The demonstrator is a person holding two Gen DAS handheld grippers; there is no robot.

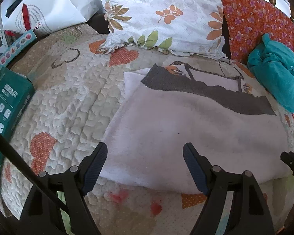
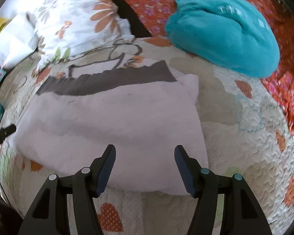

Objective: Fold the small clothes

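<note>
A small pale lilac garment (image 1: 186, 129) with a dark grey band (image 1: 196, 90) along its far edge lies folded flat on the quilted bedspread (image 1: 68, 101). It also shows in the right wrist view (image 2: 111, 121). My left gripper (image 1: 145, 152) is open and empty, just above the garment's near left edge. My right gripper (image 2: 145, 152) is open and empty, above the garment's near right part. The tip of the right gripper shows at the right edge of the left wrist view (image 1: 292, 162).
A floral pillow (image 1: 166, 13) and an orange flowered cushion (image 1: 260, 19) stand behind the garment. A teal plush bundle (image 2: 223, 29) lies at the right. A green box (image 1: 5, 101) and a white bag (image 1: 49, 5) sit at the left.
</note>
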